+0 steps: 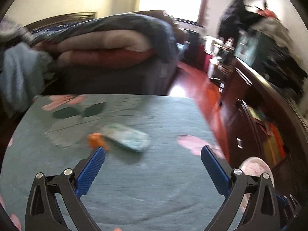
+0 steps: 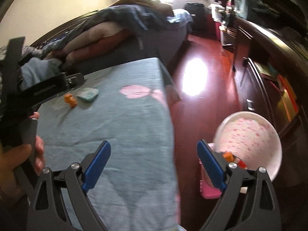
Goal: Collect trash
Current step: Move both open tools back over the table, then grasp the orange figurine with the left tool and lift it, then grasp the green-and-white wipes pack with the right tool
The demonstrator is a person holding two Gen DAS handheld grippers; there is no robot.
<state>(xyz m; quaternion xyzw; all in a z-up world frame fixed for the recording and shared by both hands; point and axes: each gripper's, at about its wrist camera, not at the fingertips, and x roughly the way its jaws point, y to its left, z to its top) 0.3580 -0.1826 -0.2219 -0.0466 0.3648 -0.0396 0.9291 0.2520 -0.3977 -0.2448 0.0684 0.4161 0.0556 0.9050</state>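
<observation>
Two pieces of trash lie on the teal bed sheet (image 1: pixel 134 182): a small orange scrap (image 1: pixel 95 140) and, touching its right side, a pale teal packet (image 1: pixel 127 138). My left gripper (image 1: pixel 153 150) is open above the sheet, its left fingertip just in front of the orange scrap, with nothing between the pads. The right wrist view shows the same scrap (image 2: pixel 70 100) and packet (image 2: pixel 87 94) far off at upper left. My right gripper (image 2: pixel 154 144) is open and empty over the bed's right edge. Beside it is a white bin (image 2: pixel 248 134) with a pink-dotted liner and a few bits inside.
A heap of folded quilts (image 1: pixel 107 44) fills the far side of the bed. Red wooden floor (image 2: pixel 202 115) runs along the bed's right side, bordered by dark cabinets (image 1: pixel 246 105). A hand (image 2: pixel 38 154) holding the left gripper's handle shows at the left.
</observation>
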